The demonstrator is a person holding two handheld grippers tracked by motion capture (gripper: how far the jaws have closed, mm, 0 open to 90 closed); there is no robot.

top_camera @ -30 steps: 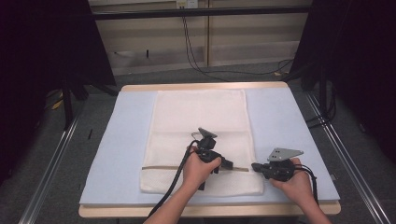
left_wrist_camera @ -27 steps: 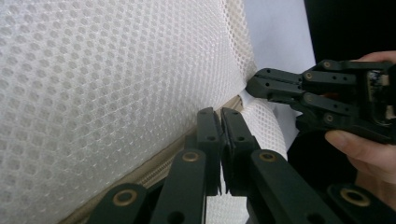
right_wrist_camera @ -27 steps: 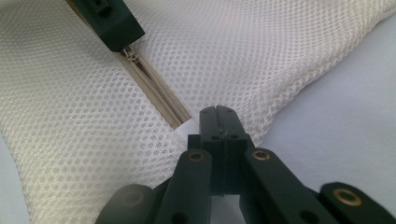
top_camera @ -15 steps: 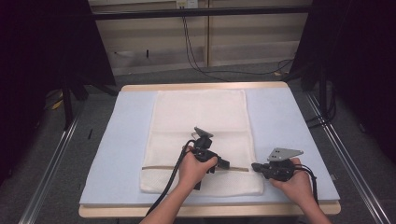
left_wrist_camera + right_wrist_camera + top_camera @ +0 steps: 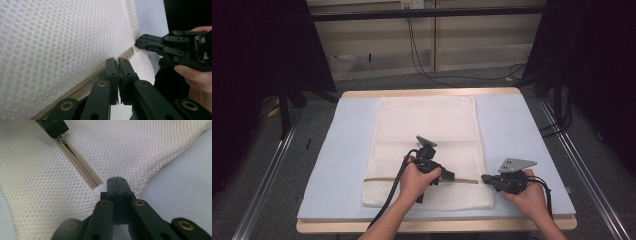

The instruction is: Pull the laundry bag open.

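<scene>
A white mesh bag (image 5: pixel 427 125) lies flat on the pale blue mat (image 5: pixel 337 165), with a beige zipper (image 5: pixel 382 180) running across its near end. My left gripper (image 5: pixel 451 176) sits on the zipper line, shut on the zipper pull; the left gripper view shows its jaws (image 5: pixel 117 63) pressed together there. My right gripper (image 5: pixel 484 178) is shut on the bag's fabric at the zipper's right end (image 5: pixel 117 180). In the right gripper view, the zipper (image 5: pixel 80 167) gapes slightly between the two grippers. The left gripper's tip (image 5: pixel 56 130) rests at the slider.
The mat covers a wooden table (image 5: pixel 432 93) with bare margins left and right of the bag. Metal rails (image 5: pixel 267 170) run along both sides on the floor. Cables (image 5: pixel 422 55) hang at the back. Both forearms enter from the near edge.
My left gripper has slid a little to the left along the zipper line. The right gripper has held its place at the bag's right edge.
</scene>
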